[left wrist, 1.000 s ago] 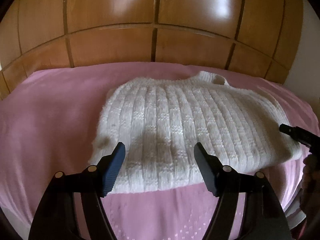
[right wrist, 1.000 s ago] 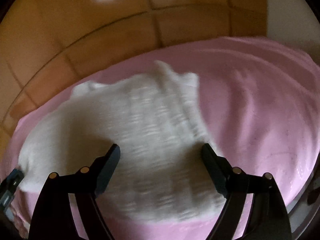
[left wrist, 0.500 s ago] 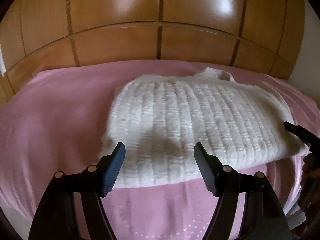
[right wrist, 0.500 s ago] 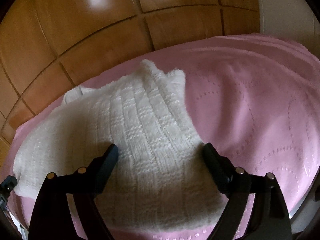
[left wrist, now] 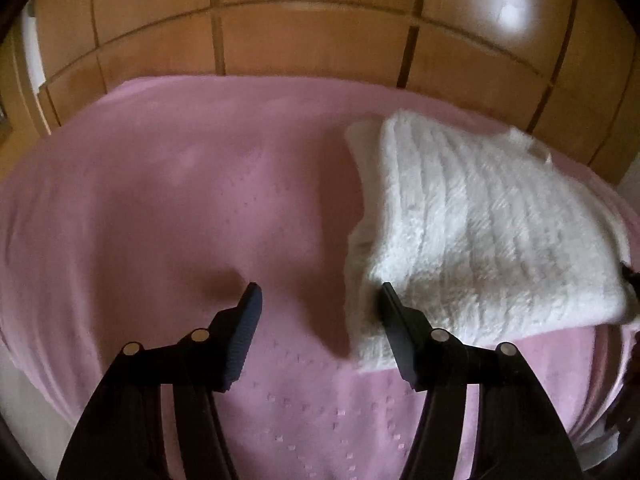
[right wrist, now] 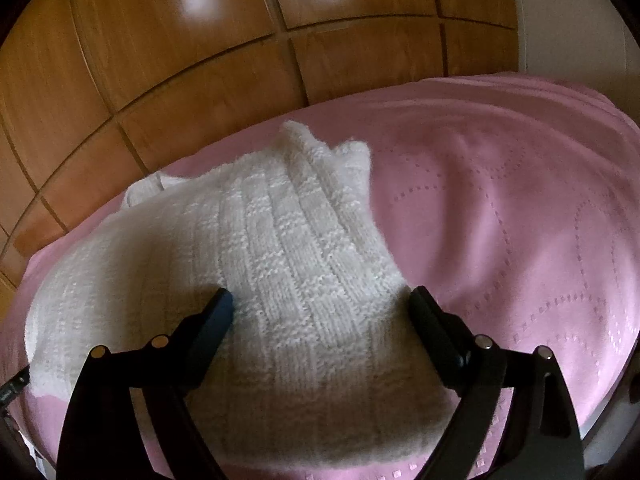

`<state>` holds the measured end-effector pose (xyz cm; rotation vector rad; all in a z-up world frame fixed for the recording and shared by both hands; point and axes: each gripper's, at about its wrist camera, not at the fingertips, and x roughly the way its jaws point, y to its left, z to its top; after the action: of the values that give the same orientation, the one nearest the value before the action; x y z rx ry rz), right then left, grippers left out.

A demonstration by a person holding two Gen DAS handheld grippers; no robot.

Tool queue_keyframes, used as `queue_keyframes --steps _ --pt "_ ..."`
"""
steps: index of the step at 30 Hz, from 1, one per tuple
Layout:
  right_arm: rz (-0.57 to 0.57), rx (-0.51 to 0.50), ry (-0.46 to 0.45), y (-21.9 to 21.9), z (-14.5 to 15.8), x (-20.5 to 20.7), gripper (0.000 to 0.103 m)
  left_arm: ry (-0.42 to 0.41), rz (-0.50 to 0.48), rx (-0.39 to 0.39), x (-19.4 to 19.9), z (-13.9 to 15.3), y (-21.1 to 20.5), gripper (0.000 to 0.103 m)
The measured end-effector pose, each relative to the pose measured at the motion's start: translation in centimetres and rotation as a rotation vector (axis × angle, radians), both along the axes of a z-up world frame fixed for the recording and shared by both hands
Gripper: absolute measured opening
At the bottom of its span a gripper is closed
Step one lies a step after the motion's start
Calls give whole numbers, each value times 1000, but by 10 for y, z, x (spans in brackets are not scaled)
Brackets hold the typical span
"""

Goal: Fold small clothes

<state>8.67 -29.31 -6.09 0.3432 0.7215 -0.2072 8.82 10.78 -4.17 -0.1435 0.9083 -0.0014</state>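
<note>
On the pink bed cover (left wrist: 168, 208), toward its far right part in the left wrist view, a white knitted sweater (left wrist: 480, 224) is laid with the sleeves already tucked in, so that a rough rectangle is formed; the first folds are judged to be done, while the last fold in half and some smoothing are judged to be left. The left tongs (left wrist: 318, 308) are seen closing with nothing between them, only the right finger being just beside the near left corner of the sweater. The right tongs (right wrist: 320, 300) are spread wide and opening over the sweater's near right part, without pinching it. The bed is covered with a dotted pattern, and wooden wardrobe panels (right wrist: 160, 60) are seen behind it.
</note>
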Motion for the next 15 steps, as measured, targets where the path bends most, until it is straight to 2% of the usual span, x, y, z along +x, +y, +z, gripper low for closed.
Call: queue_keyframes --steps 2,4,7,8,9,10,11,13,15 --pt "2 0 1 -1 0 1 90 -20 10 -72 4 10 6 62" --pt "3 1 1 -2 0 1 91 -31 20 -97 14 19 5 65" --pt "2 2 -1 -2 -1 1 92 -77 9 -63 38 34 -8 65" --pt "1 3 -1 -3 -1 1 97 -95 3 -38 48 39 -16 65" --pt "-10 20 24 -6 -4 3 101 -102 -4 -18 58 41 -23 65" --pt "-12 68 37 -11 -10 4 101 -105 -14 -1 66 42 -29 65" --pt "-17 99 6 -15 -12 1 101 -102 -20 38 76 39 -38 65" --pt "-17 73 10 -12 -10 -1 101 -61 -5 104 92 24 -48 65" --pt "-16 68 14 -11 -10 0 101 17 4 139 107 -1 -51 65"
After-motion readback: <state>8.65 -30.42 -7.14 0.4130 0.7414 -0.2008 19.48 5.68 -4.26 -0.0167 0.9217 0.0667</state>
